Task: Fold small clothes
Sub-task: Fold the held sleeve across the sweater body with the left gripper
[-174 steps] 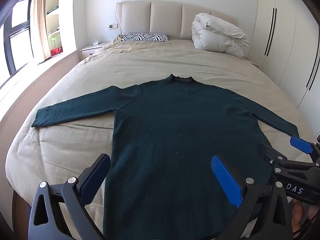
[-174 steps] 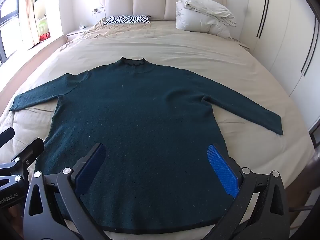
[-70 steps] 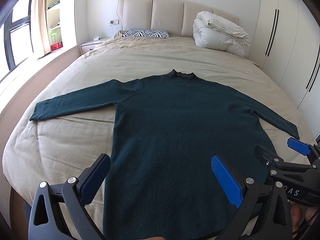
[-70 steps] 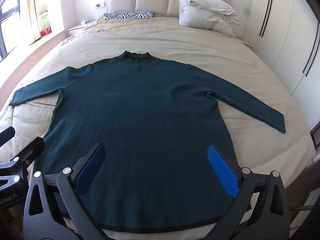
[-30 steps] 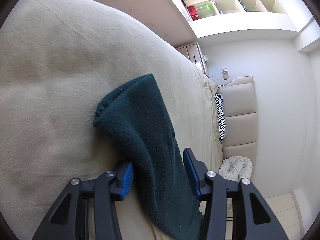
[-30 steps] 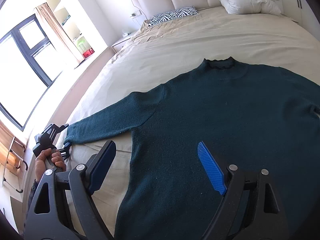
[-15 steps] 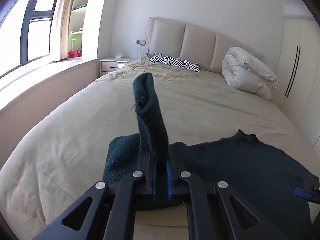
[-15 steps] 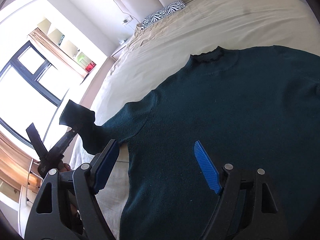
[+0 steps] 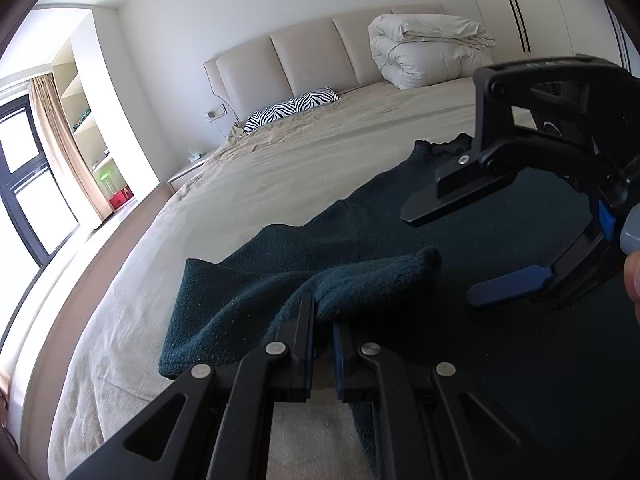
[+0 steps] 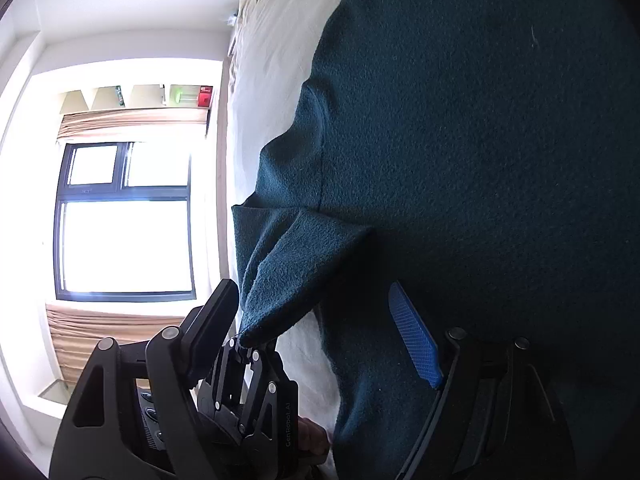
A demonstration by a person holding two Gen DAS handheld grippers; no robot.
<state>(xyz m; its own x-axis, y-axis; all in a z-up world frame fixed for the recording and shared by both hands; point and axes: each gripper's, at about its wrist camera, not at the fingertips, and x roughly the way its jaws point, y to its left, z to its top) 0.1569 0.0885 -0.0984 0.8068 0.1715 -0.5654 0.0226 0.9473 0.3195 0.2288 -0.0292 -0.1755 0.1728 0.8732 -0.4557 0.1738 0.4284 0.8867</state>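
Note:
A dark green sweater (image 9: 500, 340) lies flat on the beige bed (image 9: 280, 184). My left gripper (image 9: 323, 320) is shut on the cuff of its left sleeve (image 9: 376, 276), which is folded back over the body. My right gripper (image 9: 452, 248) hovers open just above the sweater's body, close to the sleeve end. In the right wrist view the sweater (image 10: 480, 140) fills the frame, the open right gripper (image 10: 320, 312) straddles the folded sleeve (image 10: 288, 264), and the left gripper (image 10: 240, 344) holds the cuff.
A folded white duvet (image 9: 428, 48) and a zebra pillow (image 9: 292, 108) lie at the headboard. A window (image 9: 20, 168) and shelves (image 9: 80, 112) are on the left, wardrobe doors (image 9: 520, 8) on the right. The bed edge (image 9: 80, 320) runs along the left.
My left gripper took hold of the left sleeve cuff, lifted it and carried it inward over the sweater's body. My right gripper moved left and down, close above the sweater beside the sleeve.

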